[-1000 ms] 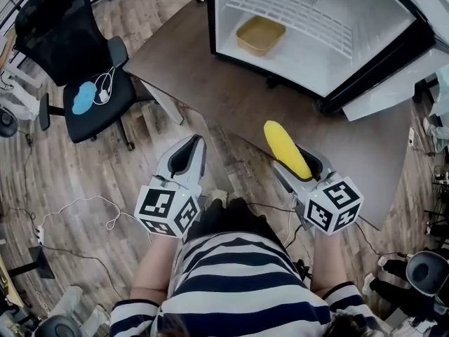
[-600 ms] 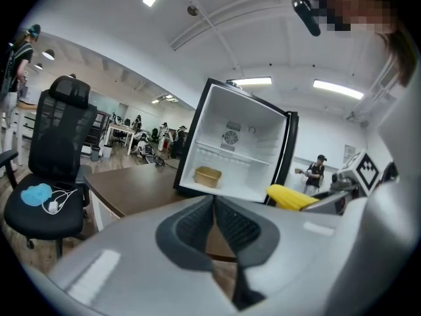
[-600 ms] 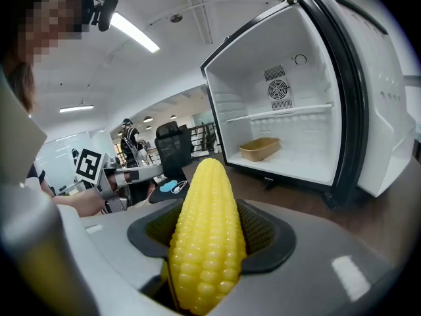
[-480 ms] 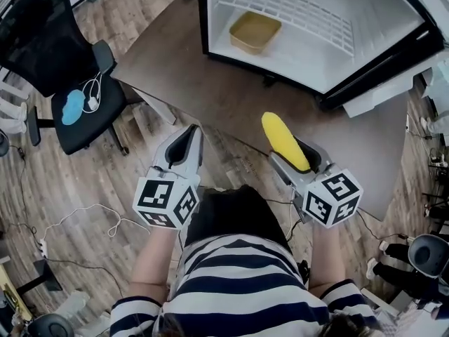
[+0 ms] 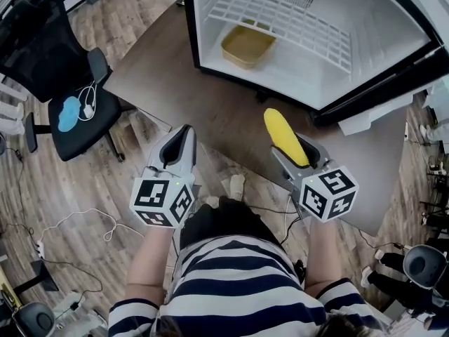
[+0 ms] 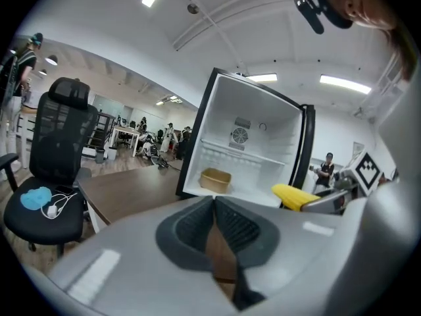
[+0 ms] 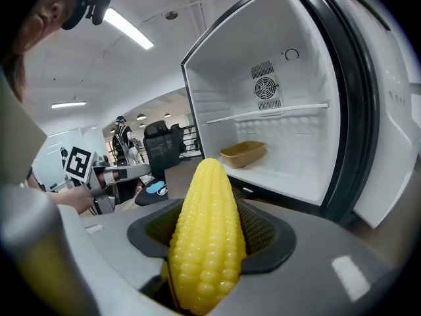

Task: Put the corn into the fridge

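Evidently the person had stepped closer over the last second; in the head view the fridge had grown larger and slid leftward, while the office chair had drifted toward the left edge; the two grippers had kept much the same pose in front of the striped shirt. The right gripper had its jaws pinching the corn by its lower half, the cob's blunt tip jutting out toward the open fridge but still short of it, over the counter; the right gripper view showed the kernels filling the gap between the dark pads. The left gripper had its jaws pressed together with nothing between them, and it hung idle over the counter's near edge. By my reading the carry was well along and the placing not yet begun; the door stood wide, so what remained was a reach forward into the cavity. Inside, a tan tray sat on the white fridge floor at the left, under a wire shelf; bare floor lay to its right. The fridge stood on the brown counter; beneath lay wood-plank flooring with a white cable trailing across it; a blue object lay on the chair seat; the gripper views showed an open office with ceiling strip lights and people well off.
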The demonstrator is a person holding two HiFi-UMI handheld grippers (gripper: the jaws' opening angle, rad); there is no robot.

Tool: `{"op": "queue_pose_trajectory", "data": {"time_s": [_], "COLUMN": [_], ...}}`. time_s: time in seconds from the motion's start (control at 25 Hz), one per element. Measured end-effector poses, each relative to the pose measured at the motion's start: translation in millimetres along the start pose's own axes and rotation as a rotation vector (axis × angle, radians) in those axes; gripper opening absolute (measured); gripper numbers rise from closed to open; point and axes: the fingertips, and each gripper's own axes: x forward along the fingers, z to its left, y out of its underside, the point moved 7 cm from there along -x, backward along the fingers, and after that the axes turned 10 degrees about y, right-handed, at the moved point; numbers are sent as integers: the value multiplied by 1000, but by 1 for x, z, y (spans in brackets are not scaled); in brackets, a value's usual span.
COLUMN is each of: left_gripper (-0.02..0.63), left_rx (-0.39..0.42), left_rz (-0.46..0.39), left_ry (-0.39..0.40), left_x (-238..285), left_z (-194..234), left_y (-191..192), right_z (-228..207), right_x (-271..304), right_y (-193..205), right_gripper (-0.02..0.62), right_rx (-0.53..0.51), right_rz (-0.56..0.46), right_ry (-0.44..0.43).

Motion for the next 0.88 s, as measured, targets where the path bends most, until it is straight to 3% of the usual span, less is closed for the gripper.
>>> {"op": "queue_pose_trajectory", "data": {"time_s": [0.56, 0.88], "left_gripper": [0, 0], "left_rx": [11, -13], "left_rz": [19, 3], "left_ry": [-24, -50], "left_x": [75, 104], "left_z": [13, 29], "left_y": [2, 2], "right_z": [-66, -92], "right_x": [80, 126], "right_y": [-41, -56], "right_gripper": [256, 256], "right_rx": [-31, -10], "right_rz": [-19, -33], "right_ry": [112, 247]}}
